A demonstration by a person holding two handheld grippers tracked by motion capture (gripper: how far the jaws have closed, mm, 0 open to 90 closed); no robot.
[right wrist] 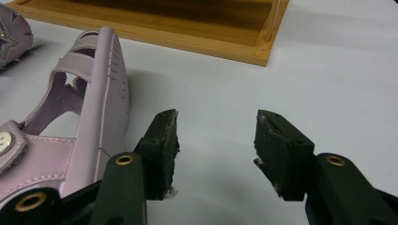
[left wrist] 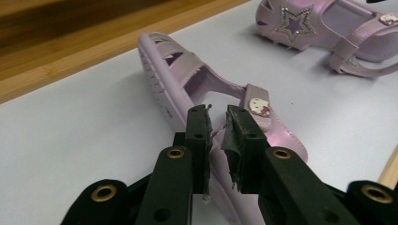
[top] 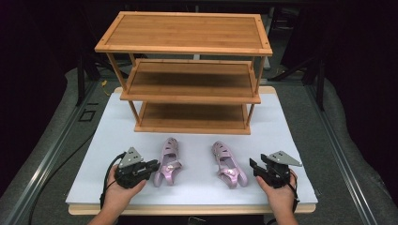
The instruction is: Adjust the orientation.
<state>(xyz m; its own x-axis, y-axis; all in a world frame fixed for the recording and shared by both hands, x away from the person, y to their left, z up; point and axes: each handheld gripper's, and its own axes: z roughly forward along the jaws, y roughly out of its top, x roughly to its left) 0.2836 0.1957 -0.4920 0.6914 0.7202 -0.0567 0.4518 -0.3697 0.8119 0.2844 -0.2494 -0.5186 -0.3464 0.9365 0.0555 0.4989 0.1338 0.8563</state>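
My left gripper (top: 152, 165) sits at the near left of the white board (top: 112, 136), its jaws drawn narrow around the side wall of the left sandal (left wrist: 206, 101), the pads pressing on that thin edge near the strap. That sandal lies just right of my left hand (top: 117, 190), toe toward the wooden shelf (top: 187, 70). The right sandal (top: 228, 164) lies well apart from the first. My right gripper (right wrist: 216, 140) rests just beside it, jaws spread wide over bare board, holding nothing.
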